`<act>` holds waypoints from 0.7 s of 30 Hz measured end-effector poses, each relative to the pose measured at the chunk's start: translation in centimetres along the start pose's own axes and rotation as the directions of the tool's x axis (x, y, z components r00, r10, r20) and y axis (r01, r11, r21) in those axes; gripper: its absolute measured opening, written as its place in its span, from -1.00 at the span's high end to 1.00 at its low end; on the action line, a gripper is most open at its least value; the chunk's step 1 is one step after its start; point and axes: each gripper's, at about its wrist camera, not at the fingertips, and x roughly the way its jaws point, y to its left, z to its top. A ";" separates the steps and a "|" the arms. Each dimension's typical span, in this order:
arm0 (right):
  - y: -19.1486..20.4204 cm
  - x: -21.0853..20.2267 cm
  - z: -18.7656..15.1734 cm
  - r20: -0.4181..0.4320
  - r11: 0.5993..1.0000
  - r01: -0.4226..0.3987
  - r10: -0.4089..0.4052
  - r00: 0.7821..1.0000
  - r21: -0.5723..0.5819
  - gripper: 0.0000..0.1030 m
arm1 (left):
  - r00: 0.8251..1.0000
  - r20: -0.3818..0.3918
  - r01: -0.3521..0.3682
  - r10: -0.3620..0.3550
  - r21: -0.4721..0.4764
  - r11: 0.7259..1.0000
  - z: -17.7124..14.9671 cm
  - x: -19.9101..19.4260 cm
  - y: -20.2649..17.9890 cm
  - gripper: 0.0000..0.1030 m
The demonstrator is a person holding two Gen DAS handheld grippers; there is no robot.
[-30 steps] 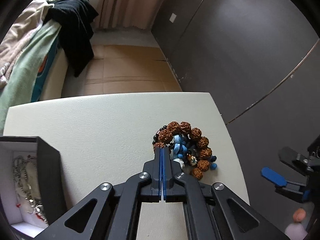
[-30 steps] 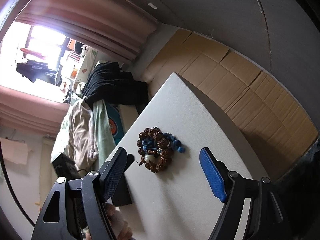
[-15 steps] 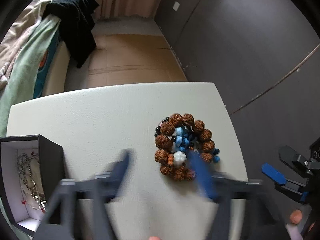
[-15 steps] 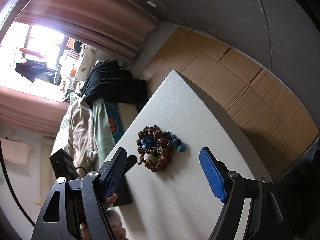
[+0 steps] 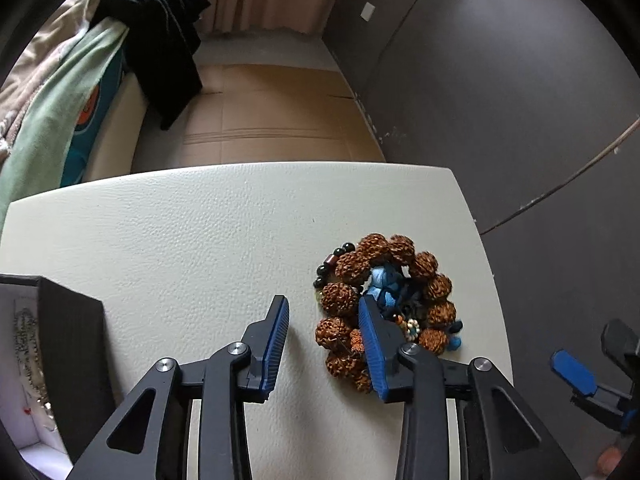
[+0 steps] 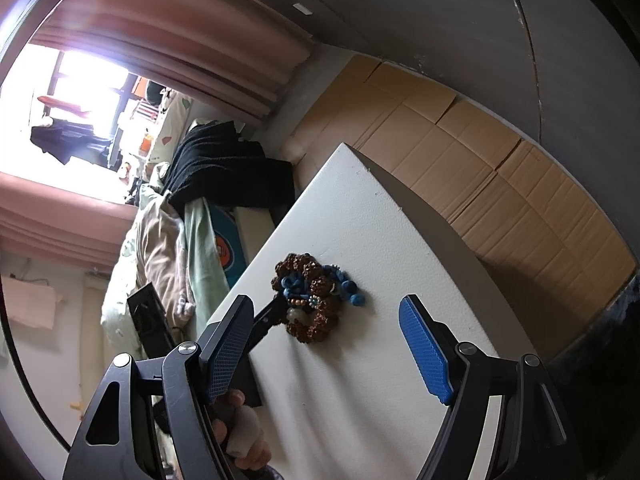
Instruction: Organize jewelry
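White table: bead pile; left gripper & right gripper jaws apart, empty.

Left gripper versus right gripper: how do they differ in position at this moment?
The left gripper sits low at the bead pile, one finger over its beads; the right gripper hangs back from the pile, nothing between its fingers. Both are open, with blue pads.

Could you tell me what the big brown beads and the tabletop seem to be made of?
Brown beads: probably dried seeds or carved wood, since they look matte, knobbly and deeply wrinkled. Tabletop: likely cream faux leather or textured vinyl, going by its fine pebbled grain and soft sheen.
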 end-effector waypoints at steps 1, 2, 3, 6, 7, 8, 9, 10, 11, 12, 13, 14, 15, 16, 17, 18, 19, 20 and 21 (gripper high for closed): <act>0.0 0.1 0.0 -0.002 1.000 0.002 -0.002 1.000 -0.004 -0.49 | 1.000 0.000 0.009 -0.009 -0.010 1.000 0.1 0.1 0.2 0.27; 0.0 0.1 0.0 -0.004 1.000 0.004 -0.004 1.000 -0.005 -0.49 | 1.000 0.003 0.025 -0.025 -0.027 0.999 0.1 0.2 0.5 0.28; 0.0 0.2 -0.1 -0.005 1.000 0.006 -0.006 1.000 -0.008 -0.49 | 1.000 0.010 0.028 -0.027 -0.028 0.999 0.2 0.2 0.5 0.28; 0.1 1.1 -0.1 -0.025 1.000 0.019 -0.020 0.999 -0.023 -0.49 | 1.000 0.022 0.007 -0.007 0.014 1.000 0.0 0.3 -0.1 0.28; 0.2 1.5 -0.2 -0.034 0.999 0.026 -0.027 0.999 -0.029 -0.49 | 1.000 0.020 0.010 -0.011 0.029 1.000 -0.1 0.3 -0.3 0.52; 0.2 1.8 -0.2 -0.041 0.999 0.032 -0.033 0.999 -0.036 -0.49 | 0.999 0.004 0.041 -0.042 0.032 0.999 -0.1 0.4 -0.3 0.57; 0.4 2.2 -0.3 -0.045 0.998 0.040 -0.042 0.998 -0.042 -0.49 | 0.999 -0.011 0.051 -0.050 0.035 0.998 -0.2 0.5 -0.4 0.59; 0.4 2.6 -0.3 -0.051 0.997 0.057 -0.059 0.997 -0.053 -0.49 | 0.999 -0.007 0.044 -0.043 0.050 0.998 -0.5 0.3 -0.6 0.61; 0.4 2.9 -0.3 -0.052 0.996 0.068 -0.072 0.996 -0.060 -0.49 | 0.999 -0.006 0.035 -0.034 0.064 0.997 -0.6 0.1 -0.6 0.61; 0.4 3.1 -0.3 -0.053 0.995 0.078 -0.081 0.995 -0.065 -0.45 | 0.999 -0.005 0.031 -0.031 0.074 0.997 -0.8 0.0 -0.7 0.64; 0.4 3.3 -0.3 -0.054 0.994 0.085 -0.089 0.995 -0.070 -0.41 | 0.999 -0.009 0.036 -0.035 0.076 0.996 -1.1 -0.3 -0.6 0.64; 0.4 3.4 -0.3 -0.056 0.994 0.087 -0.091 0.994 -0.073 -0.35 | 0.999 -0.013 0.040 -0.040 0.076 0.996 -1.2 -0.5 -0.4 0.64; 0.4 3.6 -0.3 -0.058 0.993 0.087 -0.091 0.994 -0.076 -0.31 | 0.999 -0.013 0.048 -0.047 0.072 0.996 -1.4 -0.9 -0.2 0.64; 0.4 3.7 -0.3 -0.059 0.993 0.087 -0.092 0.994 -0.079 -0.30 | 0.998 -0.010 0.058 -0.057 0.067 0.996 -1.5 -1.2 0.0 0.64; 0.5 3.9 -0.3 -0.061 0.992 0.090 -0.096 0.994 -0.087 -0.29 | 0.997 -0.007 0.078 -0.078 0.056 0.995 -1.6 -1.7 0.4 0.64; 0.6 4.1 -0.3 -0.065 0.991 0.096 -0.103 0.993 -0.095 -0.28 | 0.996 -0.004 0.093 -0.093 0.047 0.995 -1.6 -2.2 0.7 0.64; 0.7 4.4 -0.4 -0.071 0.989 0.101 -0.109 0.992 -0.104 -0.28 | 0.995 0.000 0.104 -0.104 0.041 0.994 -1.7 -2.6 0.9 0.64; 0.8 4.7 -0.4 -0.077 0.988 0.104 -0.113 0.991 -0.113 -0.27 | 0.993 0.005 0.118 -0.119 0.036 0.992 -1.7 -3.2 1.1 0.64; 1.0 5.0 -0.5 -0.083 0.987 0.107 -0.118 0.990 -0.123 -0.22 | 0.992 0.009 0.125 -0.125 0.033 0.992 -1.5 -3.5 1.3 0.64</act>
